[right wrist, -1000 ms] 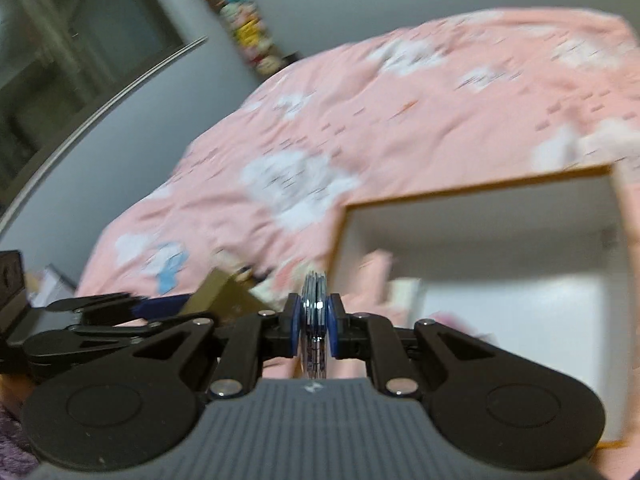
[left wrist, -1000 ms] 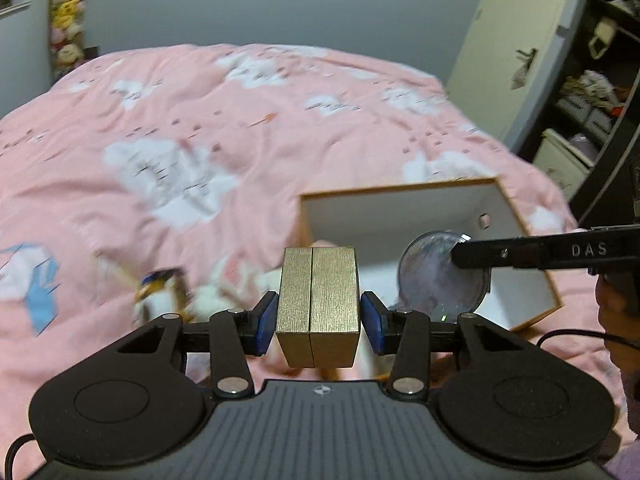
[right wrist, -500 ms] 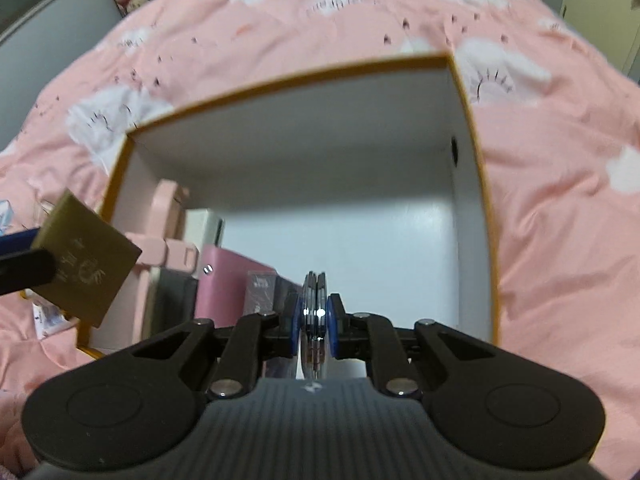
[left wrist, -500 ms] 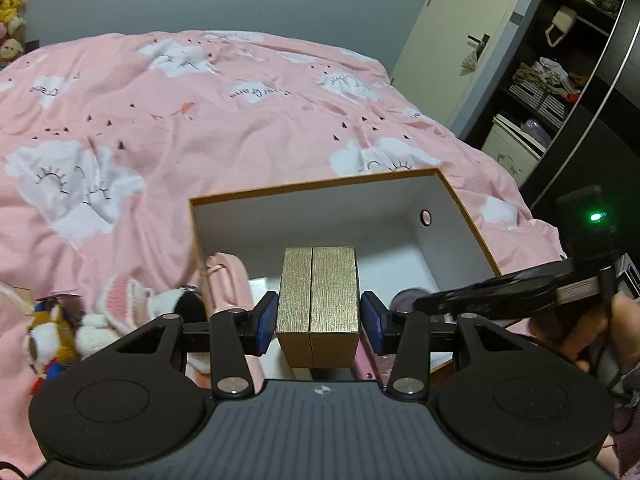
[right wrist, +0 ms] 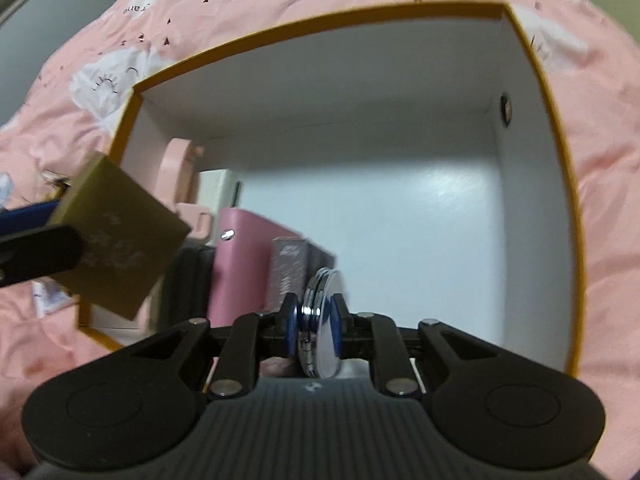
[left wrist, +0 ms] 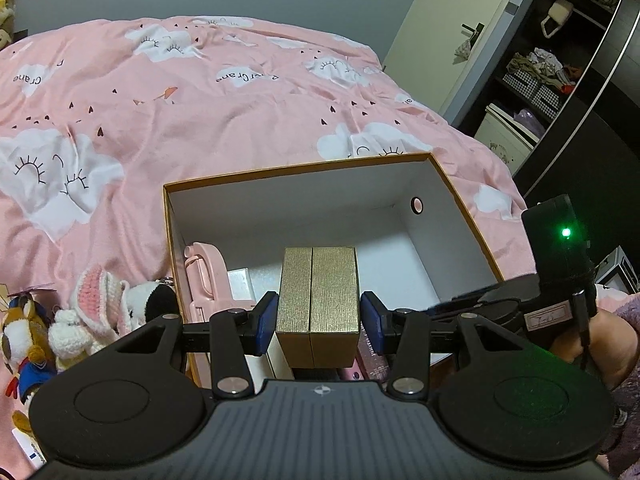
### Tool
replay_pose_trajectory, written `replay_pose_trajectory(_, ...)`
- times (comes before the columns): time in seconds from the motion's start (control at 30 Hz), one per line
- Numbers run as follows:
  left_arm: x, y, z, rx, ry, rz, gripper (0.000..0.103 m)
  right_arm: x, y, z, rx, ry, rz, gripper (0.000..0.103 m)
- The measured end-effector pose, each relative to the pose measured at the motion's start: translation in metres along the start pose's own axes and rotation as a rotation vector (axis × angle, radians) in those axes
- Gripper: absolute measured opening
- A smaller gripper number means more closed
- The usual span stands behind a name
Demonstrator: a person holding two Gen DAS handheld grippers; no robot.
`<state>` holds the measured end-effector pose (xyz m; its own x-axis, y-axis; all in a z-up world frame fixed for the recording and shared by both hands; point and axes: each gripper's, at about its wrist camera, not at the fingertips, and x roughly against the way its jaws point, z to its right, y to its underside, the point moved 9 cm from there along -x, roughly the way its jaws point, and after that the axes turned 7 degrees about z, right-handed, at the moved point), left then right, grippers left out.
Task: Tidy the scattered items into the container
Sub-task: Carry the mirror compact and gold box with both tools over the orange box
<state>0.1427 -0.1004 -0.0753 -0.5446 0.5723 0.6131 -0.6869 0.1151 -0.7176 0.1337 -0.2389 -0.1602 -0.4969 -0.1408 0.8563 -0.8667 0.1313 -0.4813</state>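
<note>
A white box with an orange rim (left wrist: 296, 170) (right wrist: 320, 24) lies open on the pink bedspread. My left gripper (left wrist: 318, 316) is shut on a gold box (left wrist: 318, 292) (right wrist: 120, 240), held over the container's near left part. My right gripper (right wrist: 316, 318) points down into the container near its front wall. Its jaws are opening, and a round silver compact mirror (right wrist: 326, 344) sits loose and tilted between the pads. Inside the container stand a pink wallet (right wrist: 236, 264), a mauve carton (right wrist: 288, 276) and a pink handled item (left wrist: 204, 276).
Plush toys (left wrist: 100, 308) (left wrist: 24, 332) lie on the bedspread left of the container. A small white carton (left wrist: 240, 284) and a dark pouch (right wrist: 188, 280) are also inside it. A hand in a fuzzy sleeve (left wrist: 600, 344) holds the right tool. Dark shelves (left wrist: 560, 60) stand at the right.
The right gripper sank into the container and its jaws parted, so the mirror now tilts. The left gripper carried the gold box from beside the plush toys to over the container.
</note>
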Motion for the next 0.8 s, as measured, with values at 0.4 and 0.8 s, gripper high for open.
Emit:
replay_pose_trajectory(0.4, -0.016, -0.005, 0.026, -0.020, 0.054, -0.018, 0.052, 0.032, -0.009, 0.013, -0.016, 0.007, 0.091, 0.030)
replay_pose_trajectory(0.8, -0.075, -0.005, 0.076, -0.056, 0.078, -0.089, 0.051, 0.069, -0.010, 0.038, 0.171, 0.085, 0.157, 0.030)
